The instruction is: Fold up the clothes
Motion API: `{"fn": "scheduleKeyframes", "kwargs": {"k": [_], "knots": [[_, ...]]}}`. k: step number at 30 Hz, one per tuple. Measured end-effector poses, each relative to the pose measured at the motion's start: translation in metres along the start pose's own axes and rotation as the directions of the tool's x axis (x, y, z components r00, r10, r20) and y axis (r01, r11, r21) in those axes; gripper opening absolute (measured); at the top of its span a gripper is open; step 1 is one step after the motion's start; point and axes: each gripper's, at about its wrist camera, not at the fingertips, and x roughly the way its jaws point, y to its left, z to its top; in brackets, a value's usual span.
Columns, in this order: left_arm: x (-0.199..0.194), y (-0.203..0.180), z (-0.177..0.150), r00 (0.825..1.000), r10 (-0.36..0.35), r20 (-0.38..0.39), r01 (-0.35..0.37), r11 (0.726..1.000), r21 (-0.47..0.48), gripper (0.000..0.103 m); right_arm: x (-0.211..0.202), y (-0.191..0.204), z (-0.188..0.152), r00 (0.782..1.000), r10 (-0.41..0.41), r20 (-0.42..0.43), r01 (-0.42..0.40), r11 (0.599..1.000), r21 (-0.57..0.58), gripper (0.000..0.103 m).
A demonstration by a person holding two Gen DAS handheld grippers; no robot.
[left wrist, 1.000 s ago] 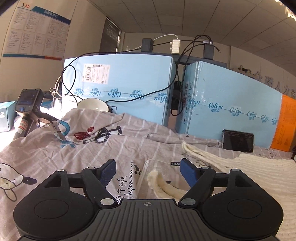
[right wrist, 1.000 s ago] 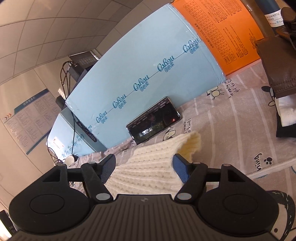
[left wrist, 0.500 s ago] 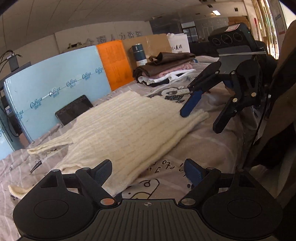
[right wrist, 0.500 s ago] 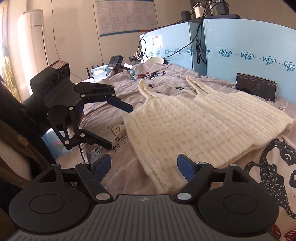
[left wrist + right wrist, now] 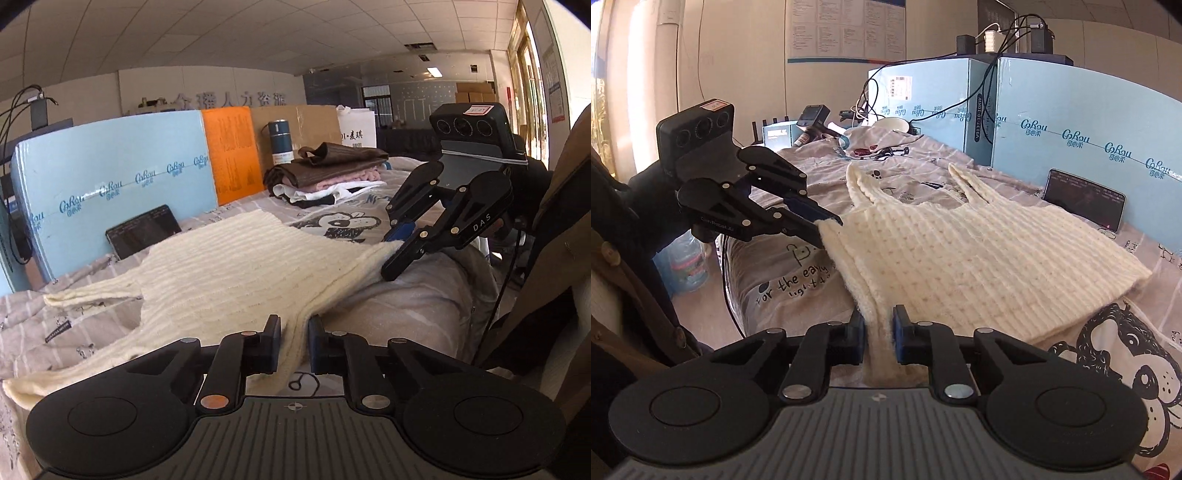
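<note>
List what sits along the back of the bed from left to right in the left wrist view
Blue box → dark phone leaning against it → orange board → blue flask → pile of folded clothes → white bag → right claw pinching the cream knit top.

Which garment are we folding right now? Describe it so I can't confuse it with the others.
Find the pale blue boxes along the bed's far side; the dark tablet leans against them. Spread flat before it lies the cream knit top, thin-strapped and ribbed, unlike the folded brown and pink pile further along.
</note>
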Motion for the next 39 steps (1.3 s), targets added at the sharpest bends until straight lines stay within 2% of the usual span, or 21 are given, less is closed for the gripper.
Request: {"fn": "scheduleKeyframes", "kwargs": {"k": [2, 4, 6, 7, 8, 9, 10, 12, 13, 17, 22, 23, 24, 25, 27, 30, 33, 35, 36, 38, 39], "knots": [[-0.005, 0.008, -0.008, 1.000, 0.001, -0.002, -0.001, 0.997, -0.077, 0.020, 0.003, -0.001, -0.003, 1.000, 0.011, -0.025, -0.011, 1.000, 0.003, 0.016], [-0.018, 0.028, -0.013, 0.995, 0.085, 0.043, -0.073, 0.969, -0.236, 0.026, -0.001, -0.001, -0.003, 1.000, 0.026, -0.008, -0.026, 1.000, 0.014, 0.023], [-0.032, 0.047, -0.017, 0.982, 0.175, 0.075, -0.133, 0.911, -0.391, 0.043, -0.009, -0.004, 0.001, 0.998, 0.057, 0.037, -0.059, 0.998, 0.039, 0.049], [-0.039, 0.057, -0.020, 0.972, 0.221, 0.085, -0.158, 0.870, -0.466, 0.063, -0.014, -0.008, 0.003, 0.995, 0.066, 0.071, -0.070, 0.996, 0.056, 0.054], [-0.046, 0.067, -0.022, 0.959, 0.268, 0.091, -0.179, 0.824, -0.538, 0.075, -0.018, -0.011, 0.006, 0.992, 0.073, 0.104, -0.081, 0.994, 0.072, 0.058], [-0.051, 0.078, -0.025, 0.946, 0.314, 0.081, -0.203, 0.768, -0.607, 0.076, -0.023, -0.014, 0.008, 0.987, 0.081, 0.137, -0.093, 0.992, 0.088, 0.058], [-0.048, 0.089, -0.029, 0.934, 0.357, 0.020, -0.251, 0.697, -0.672, 0.075, -0.024, -0.018, 0.011, 0.985, 0.070, 0.159, -0.088, 0.991, 0.105, 0.059], [-0.043, 0.113, -0.038, 0.902, 0.419, -0.103, -0.336, 0.535, -0.775, 0.075, -0.021, -0.028, 0.015, 0.982, 0.023, 0.189, -0.052, 0.988, 0.149, 0.063], [-0.038, 0.121, -0.042, 0.897, 0.424, -0.127, -0.339, 0.472, -0.814, 0.075, -0.018, -0.033, 0.017, 0.979, -0.002, 0.203, -0.035, 0.984, 0.177, 0.063], [-0.025, 0.141, -0.045, 0.898, 0.431, -0.091, -0.277, 0.391, -0.878, 0.076, -0.004, -0.053, 0.024, 0.956, -0.029, 0.291, -0.067, 0.948, 0.312, 0.074], [0.001, 0.152, -0.029, 0.879, 0.453, -0.149, -0.353, 0.408, -0.842, 0.076, 0.014, -0.078, 0.036, 0.912, -0.039, 0.409, -0.159, 0.884, 0.439, 0.090], [0.005, 0.153, -0.025, 0.869, 0.463, -0.175, -0.387, 0.417, -0.822, 0.066, 0.017, -0.084, 0.036, 0.913, -0.047, 0.405, -0.162, 0.870, 0.466, 0.092], [0.008, 0.153, -0.020, 0.857, 0.475, -0.200, -0.426, 0.435, -0.794, 0.050, 0.020, -0.090, 0.034, 0.917, -0.058, 0.394, -0.160, 0.852, 0.499, 0.092], [0.010, 0.152, -0.016, 0.851, 0.483, -0.209, -0.449, 0.461, -0.765, 0.016, 0.023, -0.096, 0.032, 0.922, -0.068, 0.382, -0.158, 0.833, 0.530, 0.092], [0.011, 0.145, -0.005, 0.847, 0.505, -0.168, -0.457, 0.528, -0.716, 0.012, 0.024, -0.106, 0.023, 0.927, -0.092, 0.363, -0.154, 0.789, 0.595, 0.092], [0.012, 0.124, 0.017, 0.870, 0.492, -0.031, -0.393, 0.653, -0.647, 0.012, 0.023, -0.116, 0.016, 0.922, -0.110, 0.372, -0.172, 0.744, 0.645, 0.092], [0.026, 0.092, 0.040, 0.920, 0.389, 0.040, -0.312, 0.793, -0.523, 0.013, 0.023, -0.118, 0.014, 0.916, -0.112, 0.385, -0.185, 0.734, 0.654, 0.092], [0.038, 0.069, 0.054, 0.950, 0.304, 0.065, -0.249, 0.871, -0.423, 0.013, 0.022, -0.117, 0.013, 0.915, -0.114, 0.387, -0.184, 0.736, 0.652, 0.092], [0.044, 0.058, 0.060, 0.963, 0.262, 0.070, -0.218, 0.903, -0.371, 0.013, 0.022, -0.117, 0.013, 0.914, -0.116, 0.388, -0.184, 0.736, 0.652, 0.092], [0.063, 0.039, 0.064, 0.983, 0.183, 0.025, -0.170, 0.951, -0.258, 0.015, 0.021, -0.117, 0.012, 0.913, -0.119, 0.391, -0.183, 0.735, 0.652, 0.092], [0.071, 0.033, 0.065, 0.986, 0.166, -0.005, -0.163, 0.962, -0.217, 0.017, 0.020, -0.117, 0.011, 0.912, -0.121, 0.393, -0.184, 0.734, 0.653, 0.092]]}}
